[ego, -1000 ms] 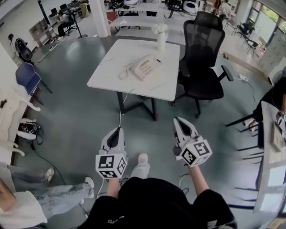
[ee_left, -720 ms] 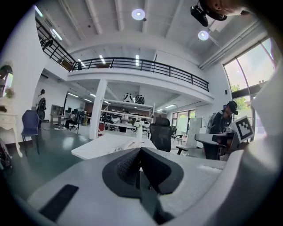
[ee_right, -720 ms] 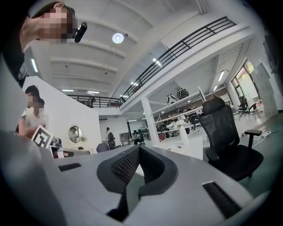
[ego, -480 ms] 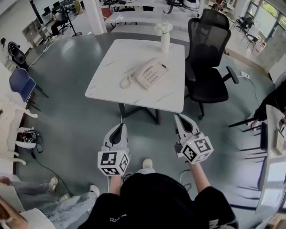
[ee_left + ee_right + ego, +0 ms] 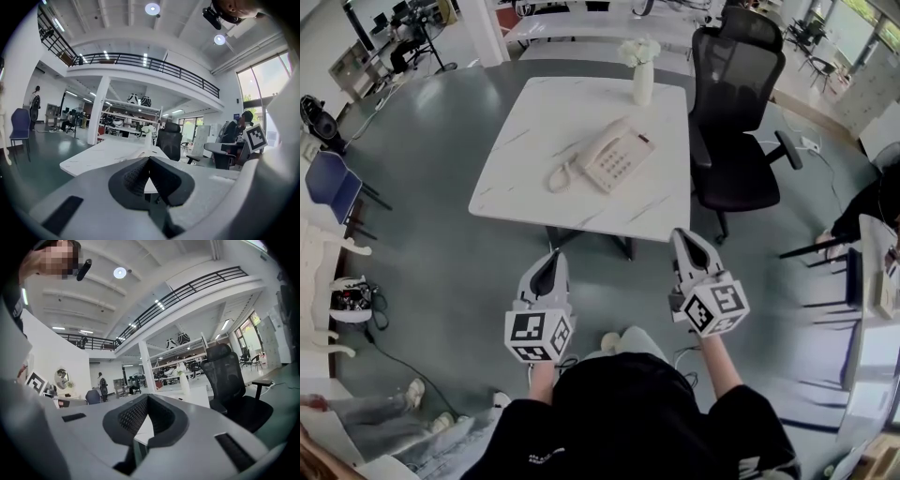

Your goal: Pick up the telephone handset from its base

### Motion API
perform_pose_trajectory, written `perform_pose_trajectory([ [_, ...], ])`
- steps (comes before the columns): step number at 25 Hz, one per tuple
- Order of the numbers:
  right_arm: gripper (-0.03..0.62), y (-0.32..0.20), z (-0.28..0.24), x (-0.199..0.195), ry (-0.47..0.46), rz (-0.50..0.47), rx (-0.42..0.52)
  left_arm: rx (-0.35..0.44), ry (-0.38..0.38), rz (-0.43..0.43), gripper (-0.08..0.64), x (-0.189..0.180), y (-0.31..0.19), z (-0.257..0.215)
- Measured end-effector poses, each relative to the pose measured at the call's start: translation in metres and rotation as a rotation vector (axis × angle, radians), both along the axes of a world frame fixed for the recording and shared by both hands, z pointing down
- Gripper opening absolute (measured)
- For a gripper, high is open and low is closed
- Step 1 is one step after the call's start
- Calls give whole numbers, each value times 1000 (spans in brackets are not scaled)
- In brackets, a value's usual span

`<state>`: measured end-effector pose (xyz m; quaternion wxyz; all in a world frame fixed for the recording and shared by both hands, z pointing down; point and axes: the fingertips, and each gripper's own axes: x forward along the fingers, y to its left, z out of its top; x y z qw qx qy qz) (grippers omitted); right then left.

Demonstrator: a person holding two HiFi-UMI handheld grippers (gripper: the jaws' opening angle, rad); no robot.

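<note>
A beige telephone (image 5: 617, 161) sits near the middle of a white table (image 5: 534, 141). Its handset (image 5: 602, 139) rests on the base along the far left side, and a coiled cord (image 5: 557, 176) loops off to the left. My left gripper (image 5: 553, 259) and right gripper (image 5: 682, 235) hang side by side in front of the table's near edge, well short of the phone. Both are shut and hold nothing. In the left gripper view the left gripper (image 5: 149, 160) points level at the table (image 5: 101, 153). The right gripper (image 5: 147, 397) points toward the table's right side.
A white vase of flowers (image 5: 643, 79) stands at the table's far edge. A black office chair (image 5: 736, 122) is close against the table's right side. A blue chair (image 5: 323, 180) stands far left, another desk (image 5: 872, 272) at the right edge, and a person's legs (image 5: 412, 431) at bottom left.
Both grippers have advanced together toward the table, which now lies closer and larger in the head view. Their jaws stayed shut.
</note>
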<state>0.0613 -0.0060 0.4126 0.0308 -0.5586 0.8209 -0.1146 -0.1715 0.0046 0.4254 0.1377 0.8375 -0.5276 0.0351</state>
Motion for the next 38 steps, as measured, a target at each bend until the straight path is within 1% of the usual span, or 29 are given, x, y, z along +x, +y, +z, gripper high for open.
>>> perform_pose_trajectory([
  [5, -8, -26, 1, -1, 4, -8, -6, -6, -2, -7, 0, -1, -25, 1],
  [8, -8, -44, 4, 0, -14, -12, -8, -11, -4, -20, -2, -2, -40, 4],
  [13, -8, -88, 8, 1, -35, -39, -18, -30, -11, -49, -2, -1, -73, 10],
  [18, -8, -142, 7, 11, -59, -62, -26, -37, -10, -39, -2, 16, -119, 6],
  [22, -8, -175, 7, 21, -70, -78, -35, -63, -22, -31, -2, 31, -153, 9],
  [26, -8, -203, 9, 39, -86, -66, -49, -88, -29, -7, 0, 49, -184, 14],
  [29, -8, -221, 15, 49, -94, -61, -63, -117, -51, 0, -2, 58, -205, 24],
  [33, -8, -243, 22, 54, -97, -66, -82, -179, -74, 19, -2, 70, -228, 39],
  [38, -8, -264, 31, 52, -80, -79, -100, -227, -98, 35, -1, 82, -252, 57],
])
